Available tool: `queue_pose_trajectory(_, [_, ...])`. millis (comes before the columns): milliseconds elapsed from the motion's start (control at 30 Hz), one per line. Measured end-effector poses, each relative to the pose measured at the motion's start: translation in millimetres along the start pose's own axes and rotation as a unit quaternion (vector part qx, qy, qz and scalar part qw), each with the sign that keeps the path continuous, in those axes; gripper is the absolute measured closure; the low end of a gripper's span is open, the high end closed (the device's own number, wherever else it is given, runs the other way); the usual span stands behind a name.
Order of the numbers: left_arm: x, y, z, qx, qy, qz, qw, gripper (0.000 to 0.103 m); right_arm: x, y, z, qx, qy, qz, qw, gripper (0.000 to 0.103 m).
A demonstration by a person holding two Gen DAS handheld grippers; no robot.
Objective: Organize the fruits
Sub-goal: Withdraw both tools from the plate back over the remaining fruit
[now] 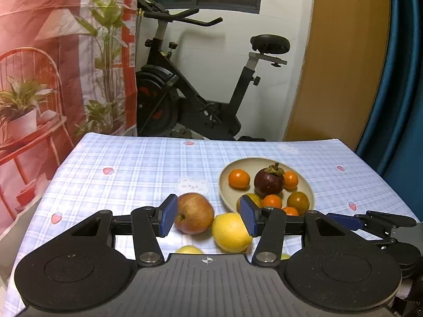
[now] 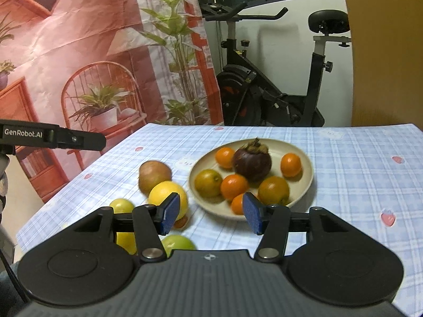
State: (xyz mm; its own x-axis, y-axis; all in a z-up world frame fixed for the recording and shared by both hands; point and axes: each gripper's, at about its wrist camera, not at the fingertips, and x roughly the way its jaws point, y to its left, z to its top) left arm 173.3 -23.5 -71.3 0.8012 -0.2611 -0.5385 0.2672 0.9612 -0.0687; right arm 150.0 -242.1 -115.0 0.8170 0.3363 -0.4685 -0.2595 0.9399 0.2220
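A beige plate (image 1: 227, 185) (image 2: 308, 182) holds a dark mangosteen (image 1: 269, 181) (image 2: 252, 162) and several small oranges (image 1: 238, 178) (image 2: 234, 186). Left of it on the cloth lie a red apple (image 1: 194, 212) (image 2: 154, 175), a yellow lemon (image 1: 231, 232) (image 2: 165, 194), another yellow fruit (image 2: 121, 206) and a green fruit (image 2: 178, 243). My left gripper (image 1: 208, 218) is open, its jaws spread around the apple and lemon. My right gripper (image 2: 211, 215) is open and empty, just before the plate's near rim. The right gripper's fingers (image 1: 343, 220) show in the left wrist view, and the left gripper's finger (image 2: 66, 138) in the right.
The table wears a blue plaid cloth (image 1: 137, 169) (image 2: 357, 174). Behind it stand an exercise bike (image 1: 201, 95) (image 2: 277, 89) and a printed red backdrop (image 1: 60, 60). A wooden door (image 1: 341, 60) and blue curtain (image 1: 396, 79) are at the right.
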Motion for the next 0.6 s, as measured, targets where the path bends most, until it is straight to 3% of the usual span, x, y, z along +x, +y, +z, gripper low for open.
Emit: queue_pose_trajectory(600, [-9, 37, -37, -0.056, 0.029, 0.004, 0.998, 0.049, 11, 19, -17, -0.025, 0.024, 0.048, 0.998, 0.047])
